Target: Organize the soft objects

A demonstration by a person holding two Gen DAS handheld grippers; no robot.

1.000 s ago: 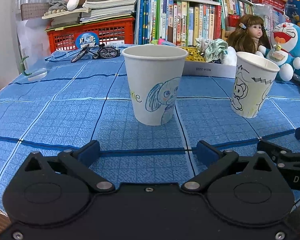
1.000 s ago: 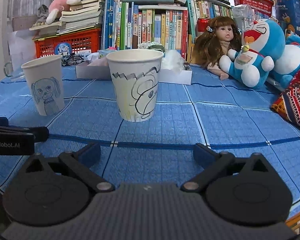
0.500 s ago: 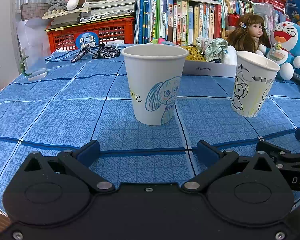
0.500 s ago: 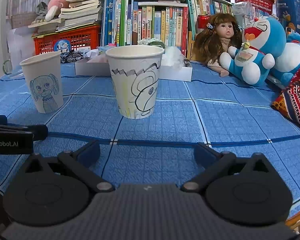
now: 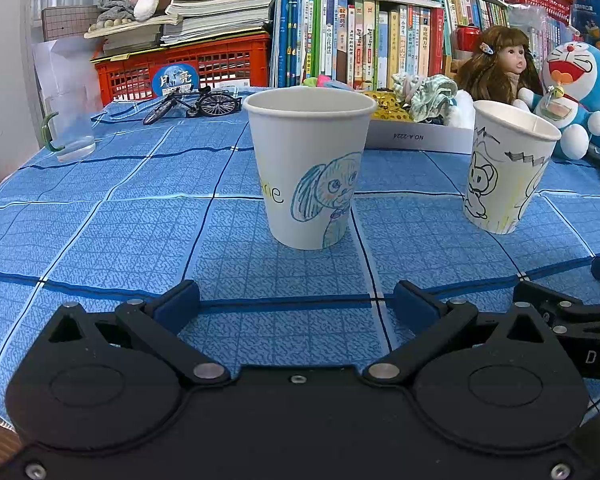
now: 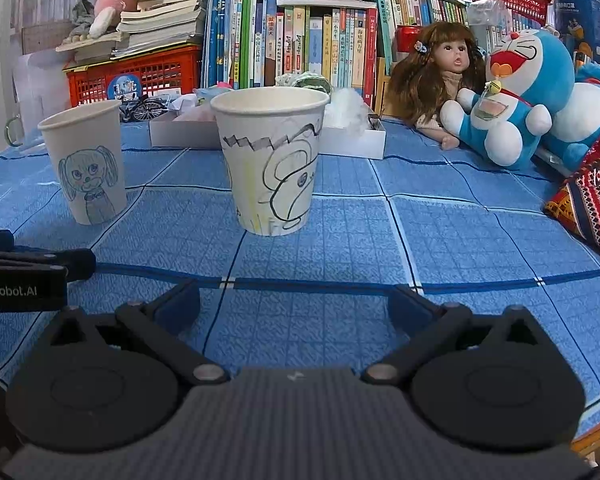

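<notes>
Two paper cups stand upright on the blue checked tablecloth. The cup with a blue dog drawing (image 5: 310, 164) (image 6: 85, 162) is straight ahead of my left gripper (image 5: 296, 304), which is open and empty. The cup with a black line drawing (image 6: 272, 160) (image 5: 506, 166) is ahead of my right gripper (image 6: 294, 302), also open and empty. Behind the cups a white box (image 5: 418, 136) (image 6: 354, 138) holds soft items: scrunchies (image 5: 424, 94) and white fluff (image 6: 350, 106).
A doll (image 6: 440, 76) and Doraemon plush toys (image 6: 516, 96) sit at the back right. A patterned cushion (image 6: 592, 200) lies at the right. A red crate (image 5: 188, 68), books, a toy bicycle (image 5: 192, 104) and a glass mug (image 5: 70, 124) line the back.
Both grippers have shifted only slightly; the right one has edged a little forward toward its cup. Both stay open and empty.
</notes>
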